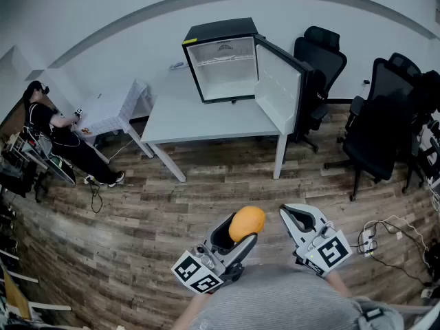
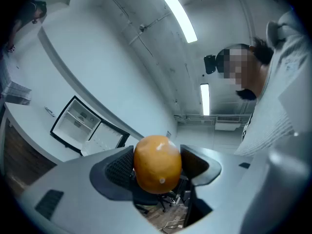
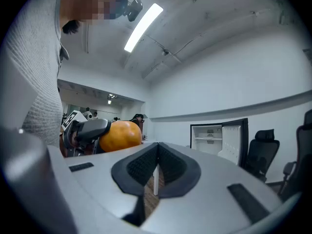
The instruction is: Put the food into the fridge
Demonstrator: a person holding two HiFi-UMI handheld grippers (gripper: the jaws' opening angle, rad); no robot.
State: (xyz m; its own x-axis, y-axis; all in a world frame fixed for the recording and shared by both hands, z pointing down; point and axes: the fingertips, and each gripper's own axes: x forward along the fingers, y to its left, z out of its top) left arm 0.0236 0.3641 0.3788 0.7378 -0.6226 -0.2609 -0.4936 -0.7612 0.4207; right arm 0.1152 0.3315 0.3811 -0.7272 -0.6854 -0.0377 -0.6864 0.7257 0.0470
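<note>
An orange (image 1: pixel 247 223) is clamped between the wide-spread jaws of the left gripper (image 1: pixel 239 231), which is raised above the wooden floor (image 1: pixel 206 191) close to the person's body. The right gripper (image 3: pixel 156 167) is closed, with nothing between its jaws. The fridge (image 1: pixel 223 67) stands well apart, at the back of a white surface (image 1: pixel 199 119), with its door (image 1: pixel 278 95) swung open to the right.

The main risk is judged to be loss of the fruit on the way. It is round and smooth, and it appears to be pinched near the jaw tips rather than seated deep. A jolt or a slackened squeeze could let it roll out onto the floor. Too hard a squeeze could bruise it.

The whole stretch of floor has yet to be crossed. Cables (image 1: pixel 385 229) lie to the right and could be caught underfoot if the path drifts that way.

At the fridge, the open door or the inner shelf (image 1: pixel 223 60) could be struck by the gripper if the approach is made at a slant. A release made too near the front edge could let the orange roll back out.
</note>
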